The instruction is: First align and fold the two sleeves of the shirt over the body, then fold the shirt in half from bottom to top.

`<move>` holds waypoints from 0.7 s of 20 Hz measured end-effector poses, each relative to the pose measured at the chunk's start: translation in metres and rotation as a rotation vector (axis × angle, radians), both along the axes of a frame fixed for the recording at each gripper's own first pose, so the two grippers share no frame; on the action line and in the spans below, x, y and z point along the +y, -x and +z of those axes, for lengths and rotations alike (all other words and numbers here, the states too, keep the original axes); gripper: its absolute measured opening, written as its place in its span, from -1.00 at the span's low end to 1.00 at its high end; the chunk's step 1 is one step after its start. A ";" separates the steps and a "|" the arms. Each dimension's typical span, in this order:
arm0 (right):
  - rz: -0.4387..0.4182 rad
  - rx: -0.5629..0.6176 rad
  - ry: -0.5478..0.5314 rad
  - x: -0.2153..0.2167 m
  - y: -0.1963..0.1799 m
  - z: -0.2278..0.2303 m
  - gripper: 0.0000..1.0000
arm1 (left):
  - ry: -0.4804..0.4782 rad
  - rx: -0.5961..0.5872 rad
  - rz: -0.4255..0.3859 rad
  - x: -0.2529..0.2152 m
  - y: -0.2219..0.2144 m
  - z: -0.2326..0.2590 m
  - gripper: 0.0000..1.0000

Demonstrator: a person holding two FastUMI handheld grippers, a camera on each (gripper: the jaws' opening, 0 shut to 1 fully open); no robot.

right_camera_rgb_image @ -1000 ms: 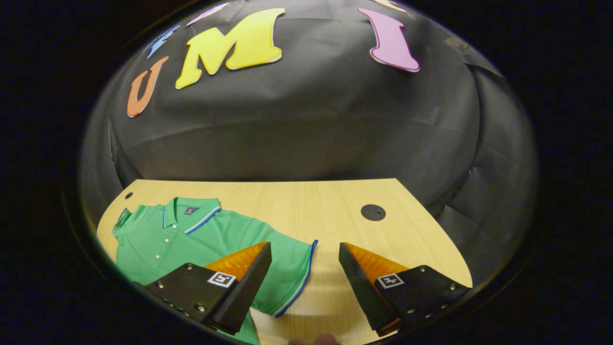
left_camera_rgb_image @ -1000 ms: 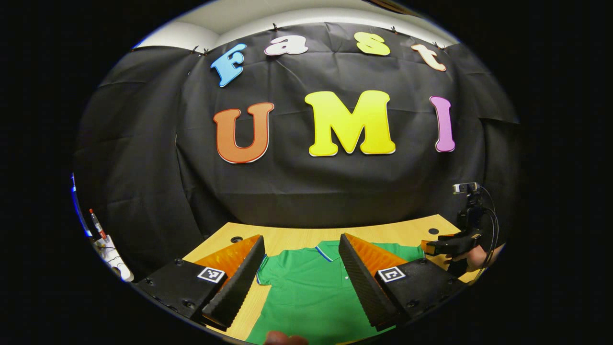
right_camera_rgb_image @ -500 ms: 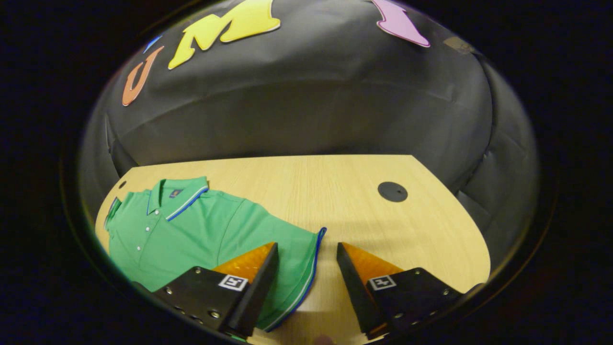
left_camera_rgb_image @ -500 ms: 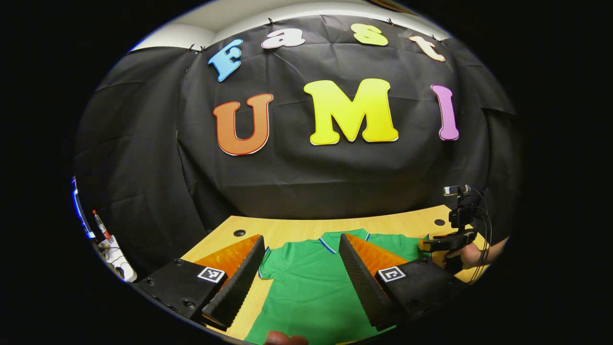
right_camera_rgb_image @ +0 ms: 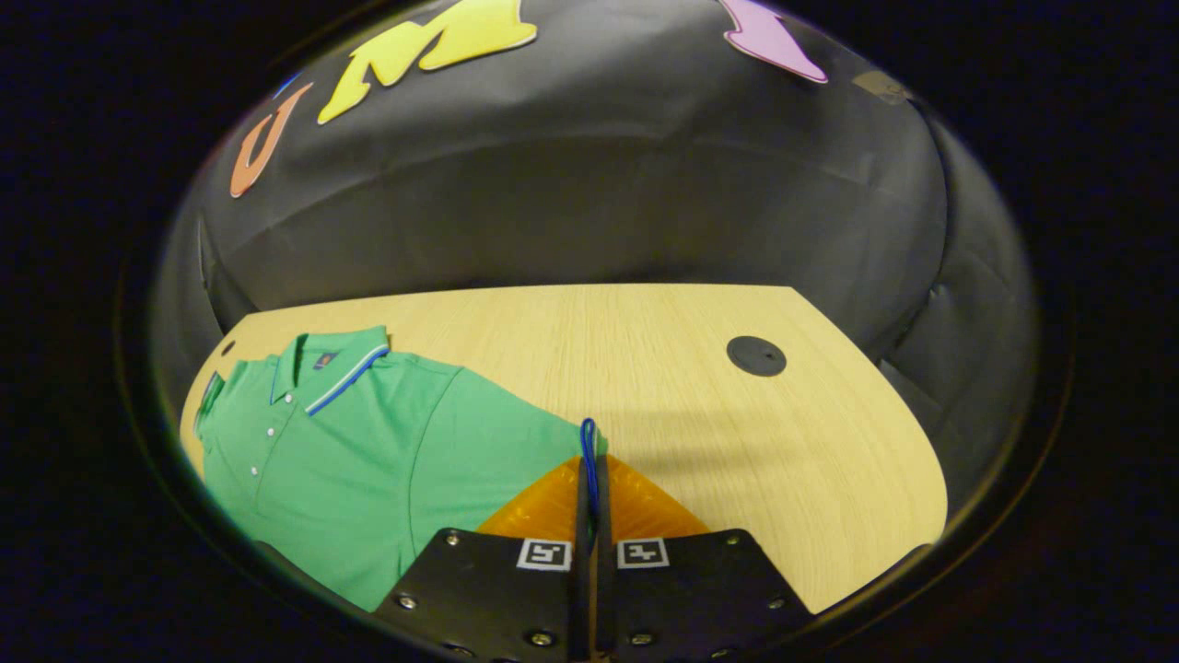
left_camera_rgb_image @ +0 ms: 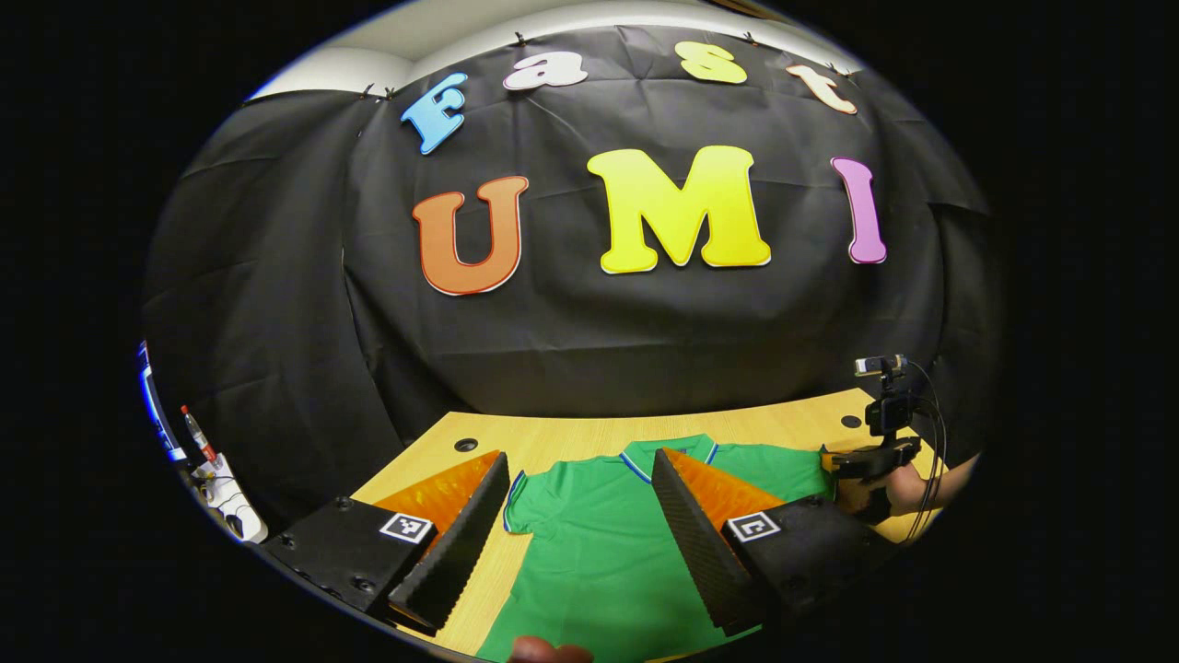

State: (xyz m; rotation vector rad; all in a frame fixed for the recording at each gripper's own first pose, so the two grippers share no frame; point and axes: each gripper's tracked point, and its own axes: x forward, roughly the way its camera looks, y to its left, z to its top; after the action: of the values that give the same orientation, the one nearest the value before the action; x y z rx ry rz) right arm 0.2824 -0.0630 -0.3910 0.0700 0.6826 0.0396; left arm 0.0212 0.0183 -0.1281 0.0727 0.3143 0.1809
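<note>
A green polo shirt (right_camera_rgb_image: 368, 442) with blue-trimmed collar and cuffs lies flat, face up, on the wooden table (right_camera_rgb_image: 645, 368). My right gripper (right_camera_rgb_image: 589, 460) is shut on the blue-edged cuff of the shirt's sleeve (right_camera_rgb_image: 543, 442), which stands pinched between both fingers. In the left gripper view the same shirt (left_camera_rgb_image: 599, 534) spreads below my left gripper (left_camera_rgb_image: 578, 459), which hovers open above it near the other sleeve (left_camera_rgb_image: 518, 493) with nothing between its fingers. Farther off at the right edge, a hand (left_camera_rgb_image: 907, 486) holds the right gripper (left_camera_rgb_image: 866, 460) at the shirt's far sleeve.
A black round cable cap (right_camera_rgb_image: 756, 355) sits in the table to the right of the shirt, and another hole (left_camera_rgb_image: 466, 445) lies near the far left corner. A marker (left_camera_rgb_image: 193, 433) and white items lie off the table's left side. Black cloth walls the back.
My right gripper moved onto the sleeve cuff and went from open to shut on it. The left gripper stayed open and barely moved.
</note>
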 end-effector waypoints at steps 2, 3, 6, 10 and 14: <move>-0.006 -0.007 -0.005 0.001 -0.002 0.005 -0.92 | 0.004 0.002 0.008 0.004 0.003 -0.001 0.99; -0.017 -0.013 -0.003 -0.002 -0.003 0.007 -0.97 | 0.005 0.002 0.013 0.006 0.002 0.000 1.00; -0.018 -0.028 -0.009 -0.002 -0.001 0.027 -0.98 | 0.009 -0.007 0.027 0.014 0.006 0.000 1.00; -0.007 -0.057 -0.006 0.007 -0.003 0.053 -0.99 | 0.017 -0.015 0.051 0.026 0.013 0.000 1.00; 0.026 -0.095 -0.004 0.033 -0.002 0.082 -0.98 | 0.017 -0.024 0.082 0.045 0.026 -0.002 1.00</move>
State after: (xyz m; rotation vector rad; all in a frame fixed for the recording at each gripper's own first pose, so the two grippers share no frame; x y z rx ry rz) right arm 0.2844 -0.0299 -0.3088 0.0623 0.5888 0.0687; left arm -0.0044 0.0633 -0.1300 0.0407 0.2950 0.2598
